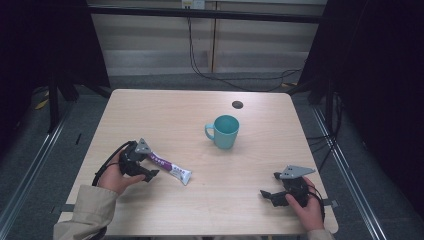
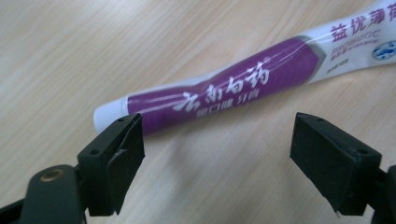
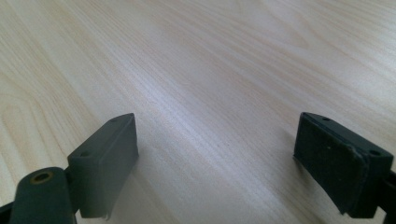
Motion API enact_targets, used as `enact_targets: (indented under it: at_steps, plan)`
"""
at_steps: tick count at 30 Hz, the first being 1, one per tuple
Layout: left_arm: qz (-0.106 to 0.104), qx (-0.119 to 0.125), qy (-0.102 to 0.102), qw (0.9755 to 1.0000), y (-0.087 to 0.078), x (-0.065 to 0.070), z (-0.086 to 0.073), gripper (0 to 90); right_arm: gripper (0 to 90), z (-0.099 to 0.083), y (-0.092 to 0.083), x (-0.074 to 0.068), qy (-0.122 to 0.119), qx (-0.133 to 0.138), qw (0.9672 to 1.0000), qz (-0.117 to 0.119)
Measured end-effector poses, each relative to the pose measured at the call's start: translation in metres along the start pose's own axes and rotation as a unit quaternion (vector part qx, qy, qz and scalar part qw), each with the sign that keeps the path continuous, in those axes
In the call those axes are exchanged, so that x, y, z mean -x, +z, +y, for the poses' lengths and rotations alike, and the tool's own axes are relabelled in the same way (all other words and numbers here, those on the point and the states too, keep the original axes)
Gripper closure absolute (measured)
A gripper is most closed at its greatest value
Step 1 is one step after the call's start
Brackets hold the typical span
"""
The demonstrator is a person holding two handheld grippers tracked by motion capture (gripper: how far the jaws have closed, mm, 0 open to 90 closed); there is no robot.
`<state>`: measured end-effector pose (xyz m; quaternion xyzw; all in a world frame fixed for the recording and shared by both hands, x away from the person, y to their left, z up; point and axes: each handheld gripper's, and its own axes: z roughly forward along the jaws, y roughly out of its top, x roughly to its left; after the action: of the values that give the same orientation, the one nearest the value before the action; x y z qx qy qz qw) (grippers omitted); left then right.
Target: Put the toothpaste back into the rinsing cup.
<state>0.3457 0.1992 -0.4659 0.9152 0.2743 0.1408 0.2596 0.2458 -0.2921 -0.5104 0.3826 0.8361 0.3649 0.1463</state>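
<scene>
High view: a pale wooden tabletop (image 1: 165, 107) carries a purple-and-white toothpaste tube (image 1: 171, 168) at its left front and a teal mug (image 1: 223, 131) near the middle, well apart from the tube, its handle turned to the left. A small dark round hole (image 1: 237, 104) sits in the tabletop beyond the mug. The left gripper (image 1: 149, 174) is held in a hand (image 1: 116, 176) with a beige sleeve, just beside the tube's near end, with its jaws pointing toward the tube. The right gripper (image 1: 266, 195) rests at the right front of the tabletop in the other hand (image 1: 307, 209), well apart from both tube and mug, its grey three-cornered plate on top.

From the left gripper view, the jaws stand wide apart with nothing between the pads; the toothpaste tube (image 2: 233, 86) lies flat on the wood just past them, running from lower left up to upper right, its white end by the left jaw. Whether that jaw touches the tube I cannot tell.

From the right gripper view, the right gripper's jaws are also spread wide, over bare wood grain, holding nothing.
</scene>
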Motion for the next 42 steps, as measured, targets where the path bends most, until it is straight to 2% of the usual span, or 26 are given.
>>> enact_targets:
  at_steps: [6,8,11,13,18,20,26,29,33,37,38,39,40,41,42]
  plan:
    - [-0.013,0.01,0.017,0.9997,0.004,0.001,0.012,16.8,12.6,0.0,0.0,0.0,-0.002,0.0,1.0,0.0]
    - [-0.019,0.007,0.03,0.9993,0.006,0.002,0.016,16.7,12.6,0.001,0.001,0.001,-0.004,0.001,1.0,0.0]
    - [-0.027,0.012,0.027,0.9992,0.008,0.002,0.02,16.7,12.6,0.001,0.001,0.001,-0.004,0.0,1.0,0.0]
    - [-0.032,0.007,0.038,0.9987,0.011,0.002,0.022,16.7,12.6,0.001,0.001,0.001,-0.004,0.0,1.0,0.0]
    - [-0.029,-0.001,0.04,0.9988,0.016,0.004,0.023,16.8,12.5,0.001,0.001,0.001,-0.003,0.001,1.0,0.001]
    - [-0.029,-0.002,0.049,0.9984,0.018,0.004,0.024,16.6,12.5,0.001,0.001,0.0,-0.003,0.0,1.0,0.0]
    - [-0.027,-0.006,0.051,0.9983,0.022,0.008,0.026,17.4,12.5,0.001,0.001,0.0,-0.002,-0.001,1.0,0.0]
    - [-0.043,-0.012,0.059,0.9973,0.026,0.012,0.029,20.6,12.5,0.001,0.001,0.001,-0.003,0.0,1.0,0.0]
    - [-0.048,-0.022,0.063,0.9966,0.027,0.013,0.03,22.0,12.5,0.001,0.001,0.001,-0.003,0.0,1.0,0.0]
    - [-0.052,-0.031,0.057,0.9965,0.026,0.015,0.031,26.0,12.5,0.001,0.002,0.001,-0.003,0.0,1.0,0.001]
    - [-0.052,-0.035,0.059,0.9963,0.027,0.015,0.03,29.4,12.5,0.001,0.002,0.001,-0.003,0.0,1.0,0.001]
    - [-0.052,-0.054,0.072,0.9946,0.027,0.016,0.03,31.6,12.5,0.001,0.002,0.001,-0.003,0.0,1.0,0.001]
    - [-0.052,-0.054,0.072,0.9946,0.027,0.016,0.03,33.7,12.5,0.001,0.002,0.001,-0.003,0.0,1.0,0.001]
    - [-0.055,-0.069,0.072,0.9934,0.028,0.017,0.03,33.7,12.5,0.001,0.002,0.001,-0.003,0.0,1.0,0.001]
    - [-0.063,-0.07,0.06,0.9938,0.028,0.017,0.03,44.2,12.5,0.001,0.002,0.001,-0.004,0.001,1.0,0.002]
